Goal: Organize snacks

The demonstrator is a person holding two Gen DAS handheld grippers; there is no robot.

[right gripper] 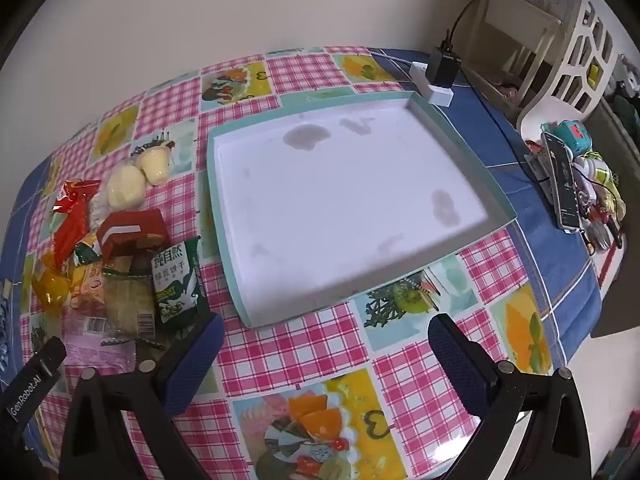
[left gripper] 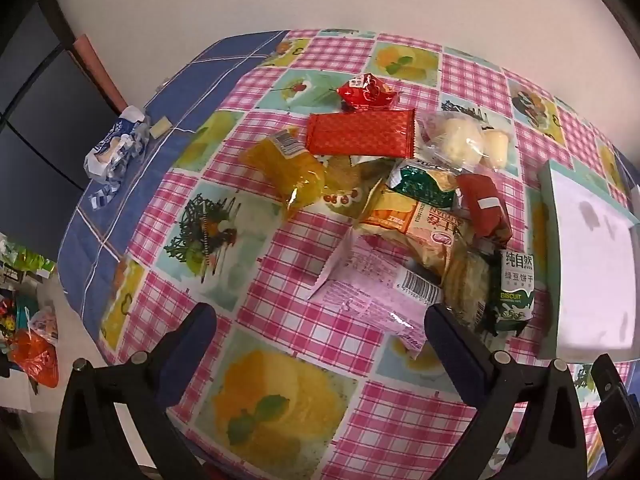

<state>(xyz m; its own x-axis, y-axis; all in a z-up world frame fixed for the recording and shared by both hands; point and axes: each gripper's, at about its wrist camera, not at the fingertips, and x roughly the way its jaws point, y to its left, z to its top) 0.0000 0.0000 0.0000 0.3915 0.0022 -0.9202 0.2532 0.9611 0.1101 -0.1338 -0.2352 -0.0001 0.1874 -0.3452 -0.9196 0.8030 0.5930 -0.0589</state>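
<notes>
Hovering over the table (left gripper: pixel 280 344), both grippers hold nothing. The left gripper (left gripper: pixel 320 320) has its fingers wide apart, and so does the right gripper (right gripper: pixel 324 332).

The snacks sit in a messy pile (left gripper: pixel 400 200) at about 1 o'clock in the left view. The big white tray (right gripper: pixel 218 184) with the green rim has nothing in it. It fills the middle of the right view, up at 12 o'clock from the right gripper. The pile lies just beside the tray, on its 9 o'clock side.

The job looks like it is only starting. A good first pick is a snack at the edge of the pile, like the green biscuit pack (left gripper: pixel 514 292) or the pink packet (left gripper: pixel 372 292) near the left gripper. Come down with one finger on each side of one pack only. Squeeze softly, because biscuits break. Lift straight up, then carry it over the tray's rim so it does not bump.

The packs lie on top of each other, so pulling a low one may drag the others. The round white buns (left gripper: pixel 460 140) in clear wrap at 12 o'clock of the pile are soft and could squash.

Other things sit around. A crumpled blue and white wrapper (left gripper: pixel 116 148) is at 10 o'clock in the left view. A white plug block (right gripper: pixel 434 84) sits just past the tray's far corner at 1 o'clock. A phone (right gripper: pixel 562 184) stands at 3 o'clock.
</notes>
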